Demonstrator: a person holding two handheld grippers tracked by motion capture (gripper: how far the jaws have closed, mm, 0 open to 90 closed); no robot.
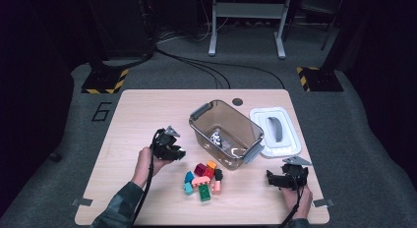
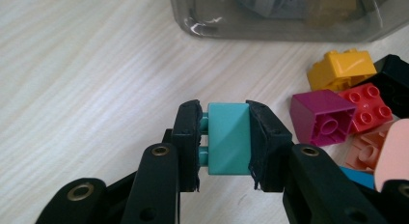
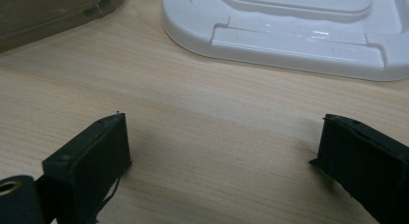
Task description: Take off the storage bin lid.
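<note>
The left gripper (image 2: 224,139) has its fingers clamped on a teal brick (image 2: 229,138), lifted above the tabletop (image 1: 147,115) near the bin (image 1: 226,133). The right gripper (image 3: 222,161) rests with fingers apart, holding nothing. Few pieces lie in the bin; most bricks (image 1: 204,181) wait outside, so the work looks early.

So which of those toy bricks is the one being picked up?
The teal brick, clamped between the left gripper's fingers. The magenta brick, red brick and yellow brick lie loose on the table.
</note>
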